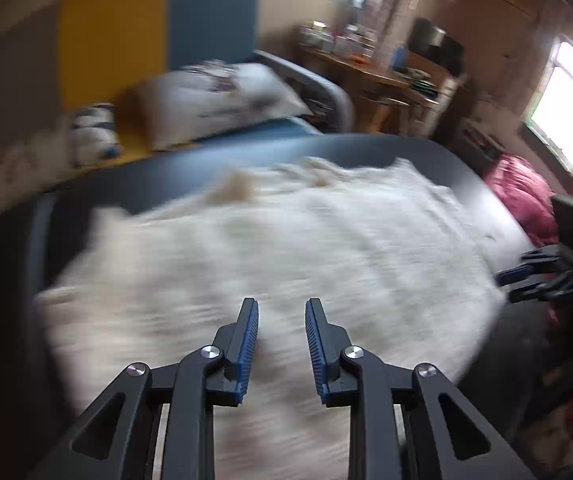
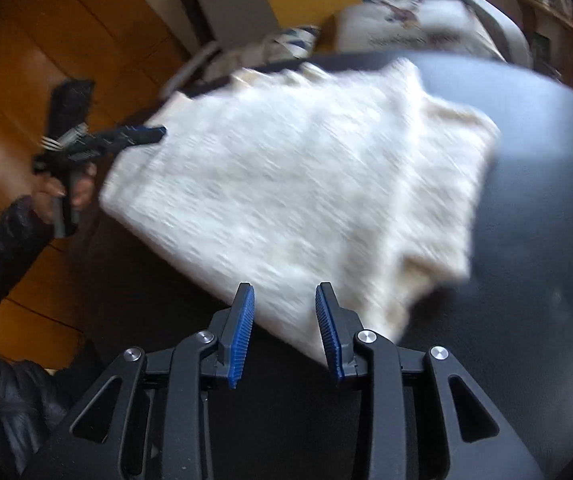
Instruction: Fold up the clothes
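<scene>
Left wrist view: the left gripper (image 1: 281,308) hovers with jaws spread and empty over a cream knit (image 1: 270,248) lying on the dark table (image 1: 366,148) — fluffy, probably soft, light and limp. Right wrist view: the right gripper (image 2: 285,294), also spread and empty, faces the knit's (image 2: 294,184) near corner — edges and corners look the best places to pinch.

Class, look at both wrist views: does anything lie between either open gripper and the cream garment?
Nothing visible does. The left gripper hangs over the cream garment, and the right gripper sits at its near edge; both are open.
</scene>
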### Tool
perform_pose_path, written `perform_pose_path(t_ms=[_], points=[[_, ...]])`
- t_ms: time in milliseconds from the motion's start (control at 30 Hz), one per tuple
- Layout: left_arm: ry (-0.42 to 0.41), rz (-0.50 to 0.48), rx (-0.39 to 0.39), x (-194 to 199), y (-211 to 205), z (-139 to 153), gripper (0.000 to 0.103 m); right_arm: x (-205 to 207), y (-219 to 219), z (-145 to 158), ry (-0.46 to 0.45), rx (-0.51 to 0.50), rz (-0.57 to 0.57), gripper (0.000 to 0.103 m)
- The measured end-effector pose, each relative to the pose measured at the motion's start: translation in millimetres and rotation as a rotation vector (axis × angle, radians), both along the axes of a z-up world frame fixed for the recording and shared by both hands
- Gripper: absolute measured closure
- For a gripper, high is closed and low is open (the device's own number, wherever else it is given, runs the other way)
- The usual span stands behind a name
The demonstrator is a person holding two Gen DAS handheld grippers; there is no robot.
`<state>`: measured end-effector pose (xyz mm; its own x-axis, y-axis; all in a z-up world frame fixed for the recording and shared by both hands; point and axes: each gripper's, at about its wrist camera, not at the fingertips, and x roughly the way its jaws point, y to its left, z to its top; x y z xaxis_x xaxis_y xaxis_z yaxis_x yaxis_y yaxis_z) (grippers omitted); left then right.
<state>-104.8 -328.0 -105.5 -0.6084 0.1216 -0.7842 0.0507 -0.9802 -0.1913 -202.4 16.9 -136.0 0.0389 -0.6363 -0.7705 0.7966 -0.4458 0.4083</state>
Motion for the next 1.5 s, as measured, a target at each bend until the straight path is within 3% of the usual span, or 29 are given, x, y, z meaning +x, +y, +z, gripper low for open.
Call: perform_pose_path(t_ms=[67, 233, 367, 533, 733, 933, 1000, 1100, 1133, 1267, 1433, 1500], points=[[0.018, 0.036, -0.006, 4.6, -25.9, 4.4, 0.077, 0.6, -22.5, 7.7, 0.025, 0.006, 0.019, 0.059], [0.012, 0.059, 0.056, -8.4, -62.9, 7.9, 0.069, 6.0, -85.0, 0.7, 0.034, 0.062, 0.055, 0.058], [0.007, -0.057, 0.017, -41.0, -43.3, 10.5, 0.064, 11.8, -109.0, -20.5, 0.028, 0.147, 0.073, 0.056], [-0.088, -0.214, -0.024, -90.3, -10.5, -9.2, 0.061, 9.3, -97.3, -23.4, -0.015, 0.096, 0.035, 0.052], [-0.128, -0.285, -0.068, -129.7, 14.9, -25.0, 0.06, 7.6, -84.2, -24.4, -0.017, 0.06, 0.041, 0.052], [-0.175, -0.326, -0.125, -141.5, 30.0, -42.8, 0.06, 20.5, -85.3, -23.9, 0.079, 0.09, 0.072, 0.052], [-0.157, -0.328, -0.139, -138.6, 32.5, -42.5, 0.065, 26.8, -87.0, -23.3, 0.12, 0.11, 0.09, 0.052], [-0.108, -0.324, -0.181, -130.0, 33.9, -34.0, 0.092, 22.2, -79.9, -23.1, 0.095, 0.093, 0.075, 0.052], [-0.104, -0.341, -0.186, -127.0, 36.1, -32.1, 0.094, 21.1, -78.3, -23.1, 0.086, 0.087, 0.07, 0.052], [-0.125, -0.374, -0.181, -122.7, 33.3, -30.0, 0.094, 22.3, -80.7, -23.7, 0.069, 0.081, 0.058, 0.052], [-0.163, -0.402, -0.163, -120.4, 25.1, -29.6, 0.077, 21.5, -87.1, -25.4, 0.073, 0.08, 0.059, 0.052], [-0.179, -0.413, -0.156, -119.5, 21.9, -29.4, 0.075, 21.0, -89.2, -26.2, 0.073, 0.077, 0.059, 0.052]])
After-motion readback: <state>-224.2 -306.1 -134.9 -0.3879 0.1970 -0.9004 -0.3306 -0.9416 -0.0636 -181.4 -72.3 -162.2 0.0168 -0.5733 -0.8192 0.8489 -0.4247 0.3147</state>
